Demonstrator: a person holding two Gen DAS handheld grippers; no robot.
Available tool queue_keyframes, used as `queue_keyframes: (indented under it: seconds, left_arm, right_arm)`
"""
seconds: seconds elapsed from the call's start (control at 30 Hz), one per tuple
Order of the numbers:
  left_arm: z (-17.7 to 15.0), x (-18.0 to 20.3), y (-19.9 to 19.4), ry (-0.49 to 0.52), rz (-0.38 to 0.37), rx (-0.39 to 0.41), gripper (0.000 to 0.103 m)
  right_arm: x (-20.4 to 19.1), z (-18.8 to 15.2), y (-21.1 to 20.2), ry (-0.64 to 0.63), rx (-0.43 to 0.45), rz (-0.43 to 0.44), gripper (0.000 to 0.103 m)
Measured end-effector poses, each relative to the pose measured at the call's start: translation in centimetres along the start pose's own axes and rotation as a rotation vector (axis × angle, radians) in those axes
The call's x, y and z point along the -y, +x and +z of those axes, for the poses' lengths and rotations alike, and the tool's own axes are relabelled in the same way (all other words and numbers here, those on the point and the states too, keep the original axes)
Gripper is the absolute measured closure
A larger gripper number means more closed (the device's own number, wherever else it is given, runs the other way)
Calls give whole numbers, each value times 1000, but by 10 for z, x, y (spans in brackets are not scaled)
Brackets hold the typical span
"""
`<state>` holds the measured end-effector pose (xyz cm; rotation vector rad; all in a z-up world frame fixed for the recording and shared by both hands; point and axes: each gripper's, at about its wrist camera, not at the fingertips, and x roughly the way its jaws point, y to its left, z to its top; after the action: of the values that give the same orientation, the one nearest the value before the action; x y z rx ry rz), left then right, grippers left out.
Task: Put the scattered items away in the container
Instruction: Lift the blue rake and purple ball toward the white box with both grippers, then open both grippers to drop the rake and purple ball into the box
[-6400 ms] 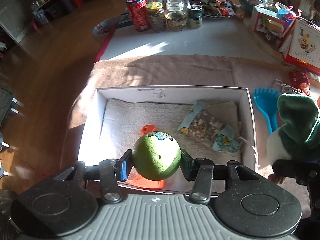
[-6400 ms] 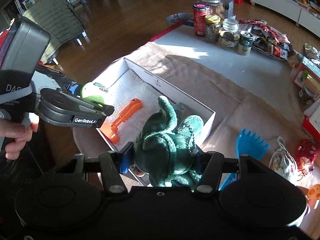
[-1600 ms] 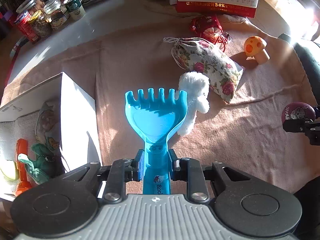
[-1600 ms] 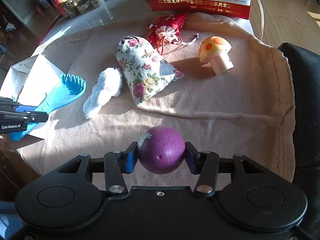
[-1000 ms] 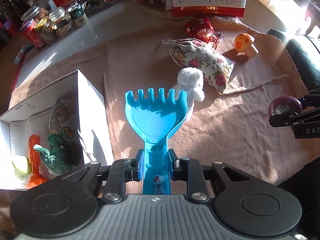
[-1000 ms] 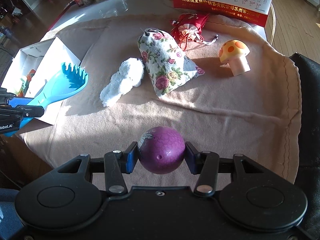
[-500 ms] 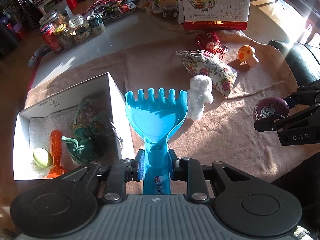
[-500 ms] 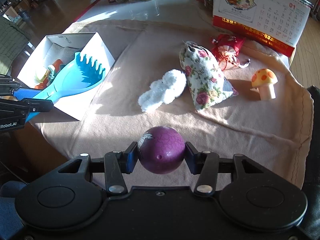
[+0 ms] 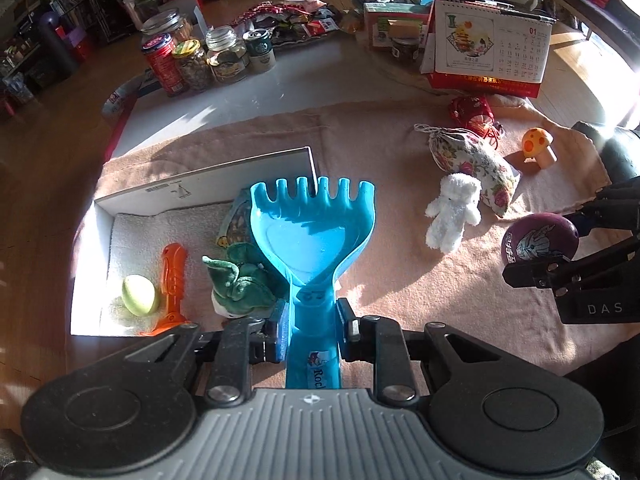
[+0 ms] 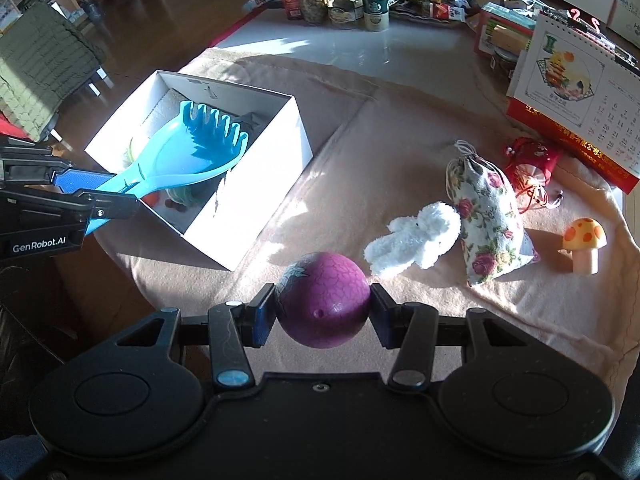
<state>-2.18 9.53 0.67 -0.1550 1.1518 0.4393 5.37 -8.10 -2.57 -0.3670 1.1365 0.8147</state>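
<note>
Gripping rake [image 9: 311,240], purple egg [image 10: 323,306].

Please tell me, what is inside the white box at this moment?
In the white box, on a towel lining, lie a green egg, an orange shovel, a green plush and a patterned pouch. The blue rake, held above, covers the box's right part.

Two wrist fisheye views look down along their grippers from close above the table, both sharing the white box [image 9: 200,184] [image 10: 276,152] and blanket [image 9: 400,280] [image 10: 360,184].
</note>
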Motion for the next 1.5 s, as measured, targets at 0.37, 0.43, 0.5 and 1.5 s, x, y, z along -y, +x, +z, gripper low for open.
queue_keyframes:
  seconds: [0.37,0.43,0.5,1.5]
  left_arm:
    - [5,-51,2,-67,33,6,79]
    - [7,-61,3,-75,48,6,79]
    - [10,-71,5,-81,67,5,79]
    - [36,-218,116,-239,231,-118,79]
  right_arm:
    - [-34,31,1,-63,15,11,53]
    - [-39,36,3,-73,16,16,53]
    - [-46,43,5,-83,19,21,53]
    - [-139,149,103,-187,-71,131,53]
